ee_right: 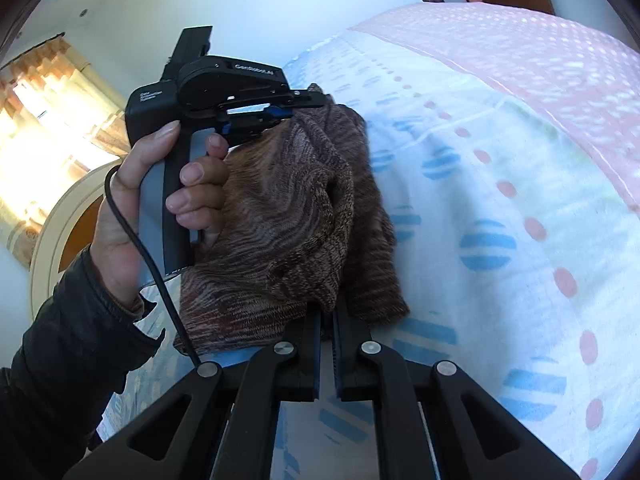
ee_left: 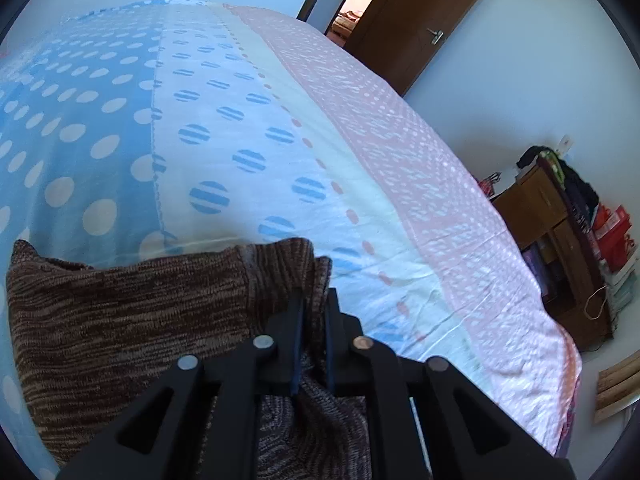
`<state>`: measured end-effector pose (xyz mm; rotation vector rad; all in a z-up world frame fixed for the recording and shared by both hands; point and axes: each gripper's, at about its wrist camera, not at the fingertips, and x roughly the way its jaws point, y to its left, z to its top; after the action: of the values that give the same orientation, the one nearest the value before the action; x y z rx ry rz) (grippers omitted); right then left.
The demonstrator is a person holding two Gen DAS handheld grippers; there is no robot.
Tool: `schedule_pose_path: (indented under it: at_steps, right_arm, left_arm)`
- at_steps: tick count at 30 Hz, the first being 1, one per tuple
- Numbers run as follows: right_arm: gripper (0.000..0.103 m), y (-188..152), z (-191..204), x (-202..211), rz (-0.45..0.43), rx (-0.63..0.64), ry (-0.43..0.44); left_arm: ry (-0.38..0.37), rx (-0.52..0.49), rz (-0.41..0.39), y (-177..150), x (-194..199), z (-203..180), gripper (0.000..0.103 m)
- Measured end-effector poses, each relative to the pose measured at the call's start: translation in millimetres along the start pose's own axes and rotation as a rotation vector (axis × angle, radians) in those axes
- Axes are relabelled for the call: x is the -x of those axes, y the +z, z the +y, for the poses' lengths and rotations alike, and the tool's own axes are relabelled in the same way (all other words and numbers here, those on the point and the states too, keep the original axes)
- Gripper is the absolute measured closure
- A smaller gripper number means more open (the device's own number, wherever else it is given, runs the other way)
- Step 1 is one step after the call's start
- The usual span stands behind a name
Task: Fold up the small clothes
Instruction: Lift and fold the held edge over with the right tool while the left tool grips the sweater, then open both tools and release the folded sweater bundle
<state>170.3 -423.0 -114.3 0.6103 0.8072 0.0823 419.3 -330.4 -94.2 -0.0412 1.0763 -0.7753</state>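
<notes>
Pinching a fold of the brown knit garment [ee_left: 120,320], the left gripper [ee_left: 314,304] has its jaws clamped on the cloth just above the bed [ee_left: 240,120]. The right gripper [ee_right: 328,320] is likewise clenched on another edge of the same garment, which hangs bunched between the two grippers over the dotted blue and pink bedsheet. A hand [ee_right: 132,208] in a dark sleeve [ee_right: 68,344] holds the left gripper's handle. Farther off stand a brown door [ee_left: 416,28] and a wooden cabinet [ee_left: 560,240].
</notes>
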Motion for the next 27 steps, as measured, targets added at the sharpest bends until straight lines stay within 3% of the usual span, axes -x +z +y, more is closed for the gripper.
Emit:
schedule_pose_path:
  at_steps: [3, 4, 5, 6, 7, 8, 9, 14, 17, 18, 19, 20, 24, 27]
  right_arm:
    - [0.097, 0, 0, 13, -0.026, 0.008, -0.027]
    - [0.096, 1, 1, 21, -0.047, 0.017, -0.055]
    - [0.090, 3, 2, 29, -0.076, 0.028, -0.083]
    - [0.071, 6, 4, 35, -0.103, 0.040, -0.103]
    - [0.061, 14, 7, 41, -0.131, 0.052, -0.113]
    - [0.049, 22, 8, 41, -0.143, 0.062, -0.113]
    - [0.049, 33, 11, 39, -0.142, 0.078, -0.107]
    - [0.049, 94, 34, -2, -0.097, 0.188, -0.091]
    - [0.049, 122, 42, -51, 0.024, 0.191, -0.039]
    - [0.054, 127, 43, -68, 0.074, 0.195, -0.032]
    - [0.067, 132, 41, -80, 0.102, 0.189, -0.032]
    - [0.097, 136, 36, -86, 0.100, 0.171, -0.044]
    - [0.097, 136, 16, -72, 0.028, 0.094, -0.085]
    - [0.097, 127, -1, -88, 0.072, 0.083, -0.120]
  left_arm:
    - [0.001, -0.018, -0.012, -7, 18, -2, 0.086]
    - [0.005, -0.042, -0.036, -12, 33, -3, 0.080]
    - [0.013, -0.059, -0.059, -16, 42, -3, 0.069]
    - [0.026, -0.078, -0.093, -22, 57, -2, 0.060]
    - [0.038, -0.089, -0.121, -27, 67, 1, 0.040]
    - [0.069, -0.103, -0.166, -40, 83, 5, 0.026]
    - [0.093, -0.106, -0.192, -48, 91, 8, 0.025]
    - [0.217, -0.104, -0.214, -99, 109, 33, 0.025]
    - [0.270, -0.074, -0.205, -120, 108, 47, 0.025]
    - [0.268, -0.064, -0.202, -123, 107, 50, 0.025]
    - [0.270, -0.057, -0.196, -127, 105, 51, 0.025]
    - [0.273, -0.054, -0.189, -129, 102, 53, 0.024]
    - [0.289, -0.069, -0.161, -142, 91, 53, 0.023]
    - [0.277, -0.069, -0.139, -151, 81, 55, 0.017]
